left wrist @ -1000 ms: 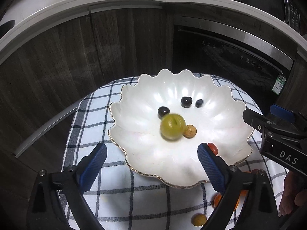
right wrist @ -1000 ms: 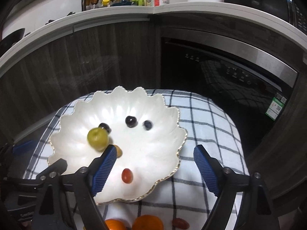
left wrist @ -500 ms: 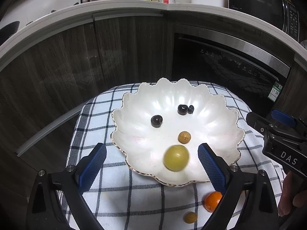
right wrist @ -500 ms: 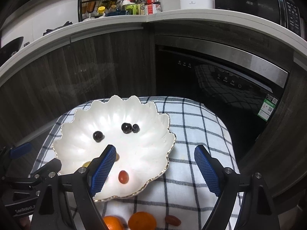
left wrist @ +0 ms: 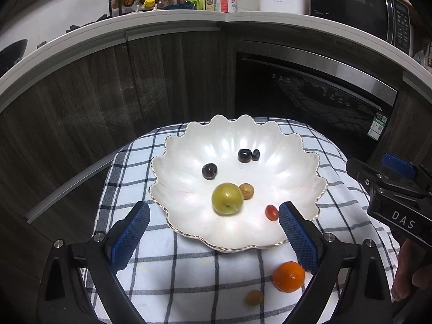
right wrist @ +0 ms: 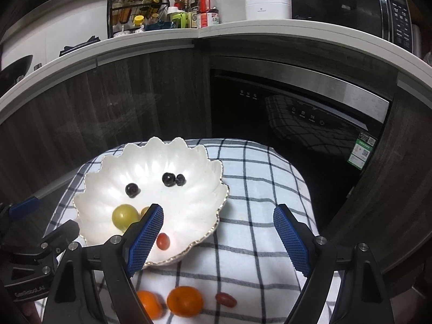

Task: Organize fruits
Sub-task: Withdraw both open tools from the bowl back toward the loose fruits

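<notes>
While both tools hang over the checked cloth (left wrist: pixel 189 275) with nothing between their blue pads, the step in hand looks like choosing the next loose fruit for the scalloped white dish (left wrist: pixel 297 167); the left hand-held gripper (left wrist: pixel 213 239) stands wide open at the bottom of its view, and the right hand-held gripper (right wrist: pixel 218 239) is likewise spread and empty. The dish, in the middle of the left view, already carries a green plum (left wrist: pixel 227 198) touching a small tan fruit (left wrist: pixel 246 191), three dark berries (left wrist: pixel 209 171) above them, and a cherry tomato (left wrist: pixel 271 212) near the lower right rim. Outside it, low in the right view, lie two oranges (right wrist: pixel 185 301) and an oblong red fruit (right wrist: pixel 226 299) on the cloth-covered bench; another tan fruit (left wrist: pixel 253 297) shows low in the left view. I would take the nearer orange first; straddle it squarely, close gently since round fruit rolls, lift clear of the wavy rim, and release low over a bare patch so nothing gets knocked.
</notes>
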Demonstrator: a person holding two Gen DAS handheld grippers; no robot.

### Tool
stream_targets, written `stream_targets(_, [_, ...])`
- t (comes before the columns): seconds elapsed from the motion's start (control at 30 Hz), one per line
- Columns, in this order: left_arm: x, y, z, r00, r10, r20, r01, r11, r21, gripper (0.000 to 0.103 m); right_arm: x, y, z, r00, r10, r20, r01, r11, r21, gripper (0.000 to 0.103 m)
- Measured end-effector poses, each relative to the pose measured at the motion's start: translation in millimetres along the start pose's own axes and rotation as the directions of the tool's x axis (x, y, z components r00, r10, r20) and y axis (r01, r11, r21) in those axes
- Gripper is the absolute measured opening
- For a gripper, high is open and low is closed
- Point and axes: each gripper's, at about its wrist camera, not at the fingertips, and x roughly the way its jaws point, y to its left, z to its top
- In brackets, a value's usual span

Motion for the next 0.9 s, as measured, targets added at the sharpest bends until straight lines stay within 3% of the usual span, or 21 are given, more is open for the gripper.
stream_targets(0.47, [-20,-10,-20,1.000,0.011,0.028,-0.012,1.000,0.026,0.097,-18,-7,-16,1.000,0.006,0.009,-0.006,1.000,-0.027,0.085])
stream_targets(0.9, [-21,-13,-50,1.000,0.001,0.006,-0.002,1.000,0.017,0.097,-27,3,-37,0.999,0.032,0.008,-0.031,0.995,-0.094,0.085])
